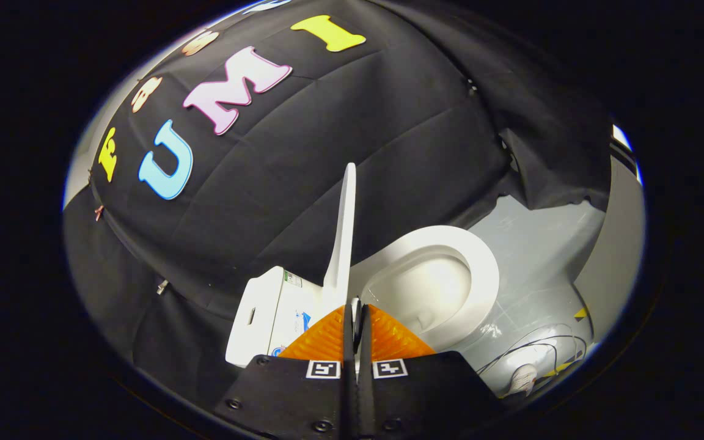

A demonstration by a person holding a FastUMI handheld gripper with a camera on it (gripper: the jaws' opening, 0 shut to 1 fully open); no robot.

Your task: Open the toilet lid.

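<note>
Your gripper [357, 313] has its two orange fingers [327, 339] drawn in narrow, the pads pinching the edge of the toilet lid [344, 232] between them. Both fingers appear to press on that thin white edge, which is likely why the lid stands raised edge-on instead of dropping back. You hold it by the rim because that is the one part thin enough to fit between the pads, and it gives you leverage well away from the hinge.

On the black finger mounts nearest you sit two small square black-and-white marker tags [323, 369]; they carry a pattern, no readable words.

Just beyond the fingers, the lid rises nearly upright, tilted slightly toward the tank side [266, 311]. Beside it the toilet seat [480, 269] lies uncovered, with the bowl open to view, so the task looks close to done; what remains, by my judgement, is resting the lid back and letting go.

The tank side carries small stickers, one greenish and one with blue marks, too small to read.

On the grey floor [535, 244] beyond the bowl, thin cables [547, 345] trail.
</note>
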